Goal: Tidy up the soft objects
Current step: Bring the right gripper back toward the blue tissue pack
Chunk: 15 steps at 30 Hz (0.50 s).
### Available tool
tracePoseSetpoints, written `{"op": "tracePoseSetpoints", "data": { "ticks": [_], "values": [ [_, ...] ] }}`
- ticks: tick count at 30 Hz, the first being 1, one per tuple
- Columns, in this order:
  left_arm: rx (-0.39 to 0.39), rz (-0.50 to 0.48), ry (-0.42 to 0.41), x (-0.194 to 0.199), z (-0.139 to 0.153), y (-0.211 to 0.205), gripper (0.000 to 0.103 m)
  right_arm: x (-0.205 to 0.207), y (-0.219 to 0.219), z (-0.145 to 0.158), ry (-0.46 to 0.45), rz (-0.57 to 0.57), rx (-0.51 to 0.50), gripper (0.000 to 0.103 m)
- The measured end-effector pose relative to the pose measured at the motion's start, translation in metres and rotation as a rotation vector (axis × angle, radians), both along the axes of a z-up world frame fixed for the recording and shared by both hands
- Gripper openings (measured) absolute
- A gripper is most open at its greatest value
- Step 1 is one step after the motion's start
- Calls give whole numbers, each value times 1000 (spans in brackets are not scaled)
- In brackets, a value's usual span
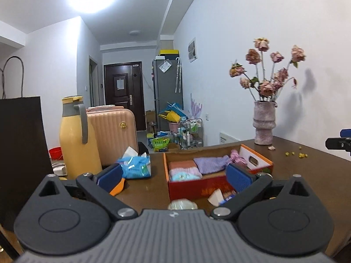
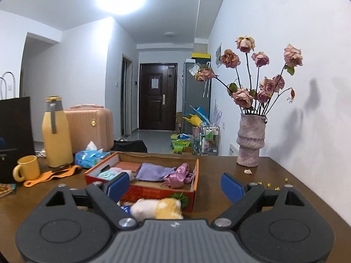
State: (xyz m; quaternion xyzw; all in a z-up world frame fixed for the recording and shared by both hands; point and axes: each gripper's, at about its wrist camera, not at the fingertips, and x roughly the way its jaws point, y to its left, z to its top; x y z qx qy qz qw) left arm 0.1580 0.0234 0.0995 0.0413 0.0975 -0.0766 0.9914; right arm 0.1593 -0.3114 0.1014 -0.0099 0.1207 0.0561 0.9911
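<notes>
1. Nearest item: a white-and-yellow plush piece lies on the table just ahead of the right gripper, slightly toward its left finger and touching the front wall of the red cardboard box. Judged light, limp and compressible; a pinch across its bulging middle should hold best, an edge would likely slip out.
2. Right gripper: fingers spread wide, nothing between them, touching nothing visible.
3. Left gripper: likewise spread wide and empty. A pale rounded object sits just below its gap; its nature cannot be told. A white-and-blue packet lies beside its right finger.
4. Beyond both grippers, inside the box: a folded orange cloth, a pink-and-blue fluffy item, a lilac knitted cloth and a shiny pink satin piece, lying side by side and touching. All judged soft and light; the satin is probably slippery and needs a bunched grip.
5. Farther left of the box: a blue tissue pack, a yellow flask.
6. Farthest right: a vase of dried roses, judged fragile and best kept clear of.
</notes>
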Motion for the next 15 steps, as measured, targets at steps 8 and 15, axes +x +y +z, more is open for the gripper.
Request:
{"op": "tracePoseSetpoints", "data": {
  "ticks": [8, 15],
  "values": [
    [-43, 34, -26, -82, -34, 4, 103, -94, 18, -34, -49, 33, 18, 97],
    [-46, -4, 22, -101, -48, 0, 103, -125, 21, -54, -41, 74, 13, 100]
  ]
}}
